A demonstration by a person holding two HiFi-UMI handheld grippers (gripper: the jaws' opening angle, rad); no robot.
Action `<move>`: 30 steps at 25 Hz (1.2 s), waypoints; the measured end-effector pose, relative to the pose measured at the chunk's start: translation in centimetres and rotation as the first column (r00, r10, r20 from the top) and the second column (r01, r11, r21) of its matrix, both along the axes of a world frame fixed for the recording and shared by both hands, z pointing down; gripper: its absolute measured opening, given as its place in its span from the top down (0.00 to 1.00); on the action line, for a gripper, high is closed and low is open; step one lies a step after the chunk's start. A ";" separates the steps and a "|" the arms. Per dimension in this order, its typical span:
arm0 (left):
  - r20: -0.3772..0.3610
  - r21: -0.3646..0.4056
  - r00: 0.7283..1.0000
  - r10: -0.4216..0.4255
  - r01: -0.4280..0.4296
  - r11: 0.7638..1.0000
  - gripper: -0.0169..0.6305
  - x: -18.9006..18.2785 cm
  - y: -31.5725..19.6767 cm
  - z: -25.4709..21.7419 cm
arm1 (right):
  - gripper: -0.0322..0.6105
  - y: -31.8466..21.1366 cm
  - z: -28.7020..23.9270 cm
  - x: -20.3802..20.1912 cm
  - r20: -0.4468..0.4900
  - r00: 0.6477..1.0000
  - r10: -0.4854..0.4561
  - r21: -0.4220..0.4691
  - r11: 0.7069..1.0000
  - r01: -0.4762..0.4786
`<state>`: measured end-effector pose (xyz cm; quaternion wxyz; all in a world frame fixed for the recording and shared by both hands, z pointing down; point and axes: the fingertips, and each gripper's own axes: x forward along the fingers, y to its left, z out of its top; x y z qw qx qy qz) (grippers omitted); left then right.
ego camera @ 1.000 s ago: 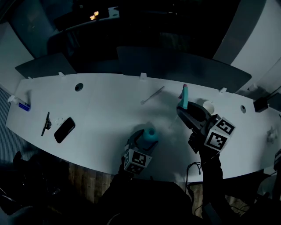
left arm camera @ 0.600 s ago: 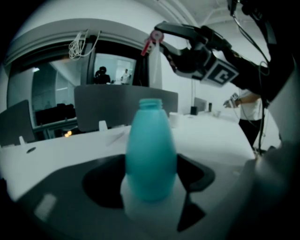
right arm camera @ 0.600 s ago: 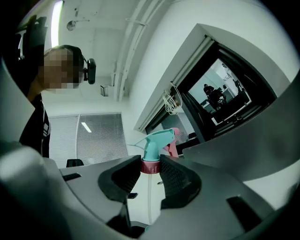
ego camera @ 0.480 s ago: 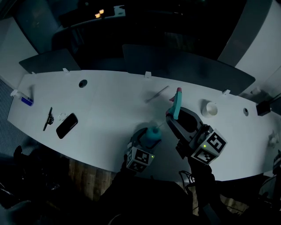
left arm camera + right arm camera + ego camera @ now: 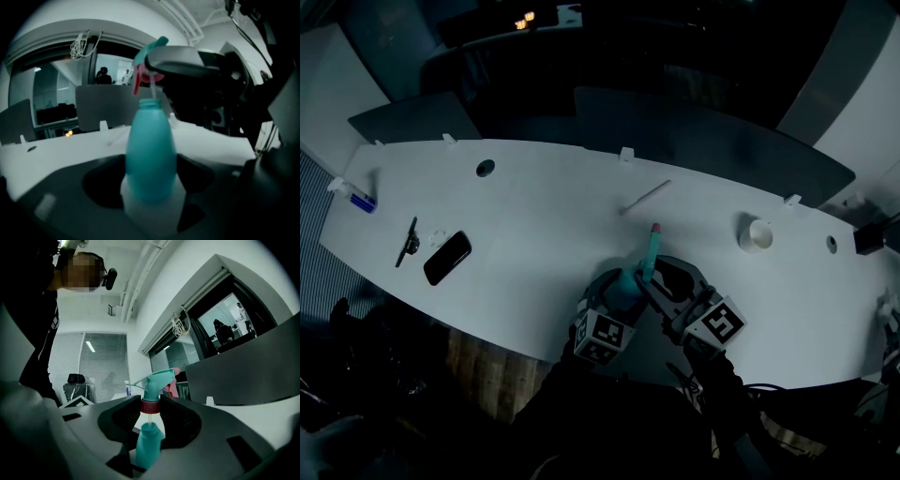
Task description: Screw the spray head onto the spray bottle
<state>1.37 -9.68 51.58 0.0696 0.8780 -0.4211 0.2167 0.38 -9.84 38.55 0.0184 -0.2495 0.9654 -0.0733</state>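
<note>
Change: you're swinging the spray head [image 5: 652,246] in and down from the right, and it's now hanging directly over the spray bottle [image 5: 624,283]. The tube is dipping into the neck; the collar isn't seated yet.
Left gripper [image 5: 617,292]: jaws are clamping the bottle upright.
Right gripper [image 5: 649,281]: jaws are pinching the red collar.
Room: you're working near the desk's [image 5: 534,211] front edge, with the phone [image 5: 447,258] lying well apart.

- Counter [image 5: 534,216] open between phone [image 5: 447,258] and cup [image 5: 758,234].
- White stick [image 5: 645,198] lies beyond, well apart.
- Spray head [image 5: 650,251] in right gripper [image 5: 649,274] blocks top of spray bottle [image 5: 625,282] in left gripper [image 5: 615,289].
</note>
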 end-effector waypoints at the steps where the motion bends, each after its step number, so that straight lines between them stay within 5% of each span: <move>1: 0.000 0.001 1.000 -0.001 0.001 1.000 0.44 0.0 0.0 0.0 | 0.74 0.1 0.4 -0.2 -0.011 1.000 -0.002 0.003 1.000 0.002; 19: -0.003 0.001 1.000 0.000 0.000 1.000 0.44 0.0 -0.1 0.2 | 0.74 0.6 3.6 -0.9 -0.101 0.995 0.015 0.114 0.994 -0.004; 30: -0.003 0.000 1.000 0.003 -0.003 1.000 0.44 0.0 0.0 0.0 | 0.73 0.9 3.3 -1.0 -0.125 0.992 0.008 0.024 1.000 -0.005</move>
